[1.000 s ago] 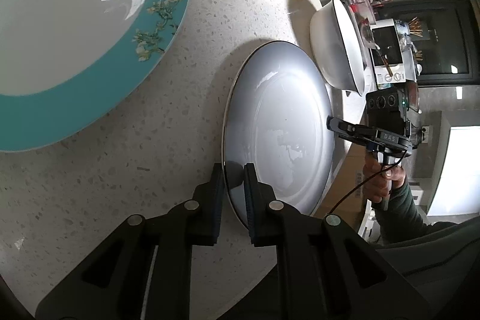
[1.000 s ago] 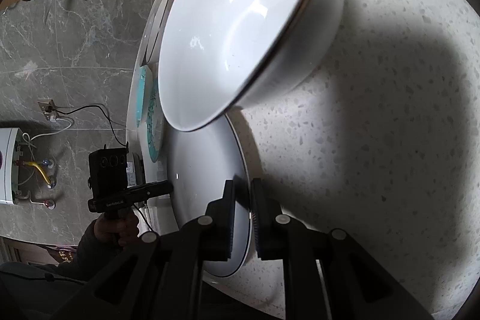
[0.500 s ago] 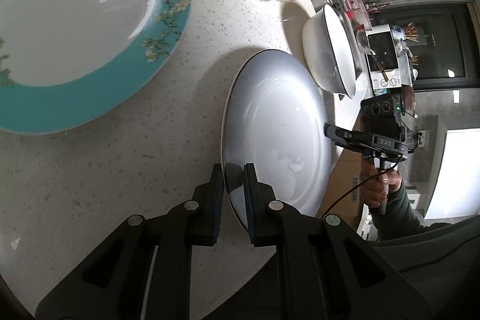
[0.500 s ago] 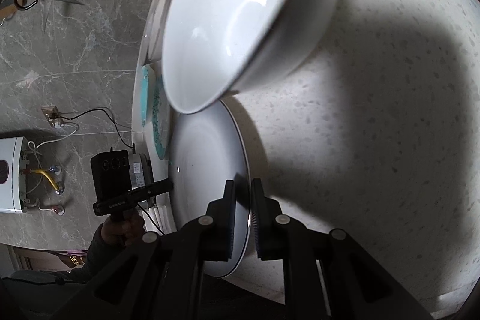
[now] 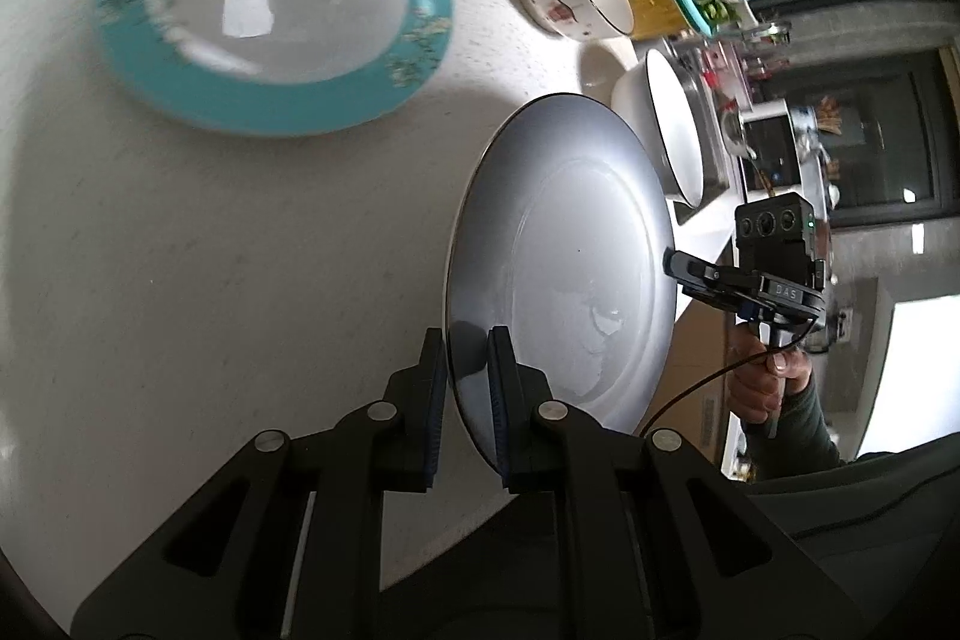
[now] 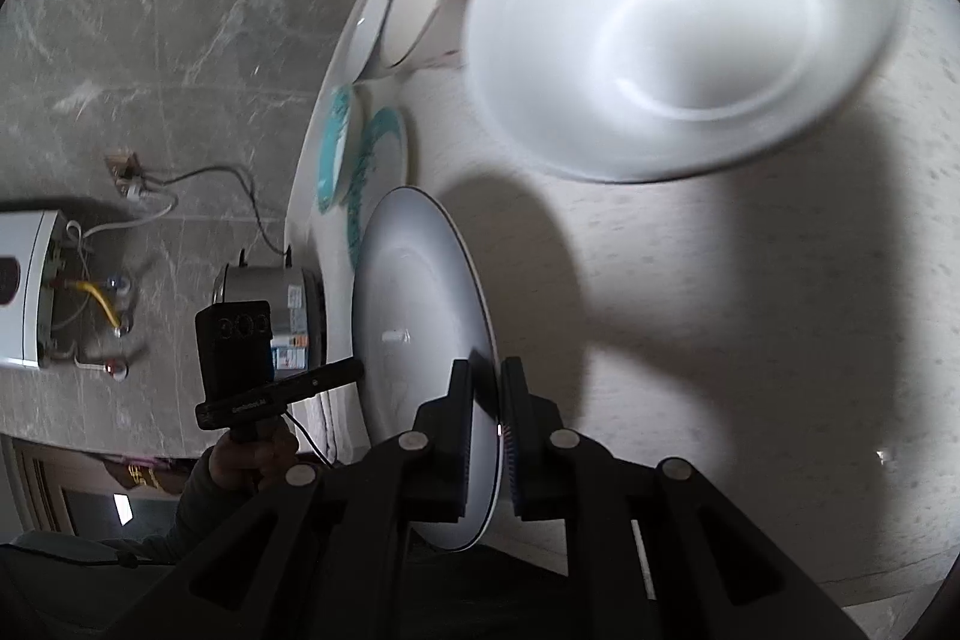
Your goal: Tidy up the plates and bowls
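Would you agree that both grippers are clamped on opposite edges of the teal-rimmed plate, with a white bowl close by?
Not quite: the left gripper and right gripper clamp the plain white plate, as both wrist views show. The teal-rimmed plate lies untouched; the white bowl is nearby.

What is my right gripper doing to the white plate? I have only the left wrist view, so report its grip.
Observer: The right gripper is shut on the white plate, with one pad on each face of the rim.
Operator: Check the white bowl beyond it. Tell me if it's loaded.
Observer: It is blurred, but nothing shows inside it.
Operator: Count the teal plates.
Observer: Two. A second teal-rimmed plate lies beside the nearer teal-rimmed plate, past the white plate.
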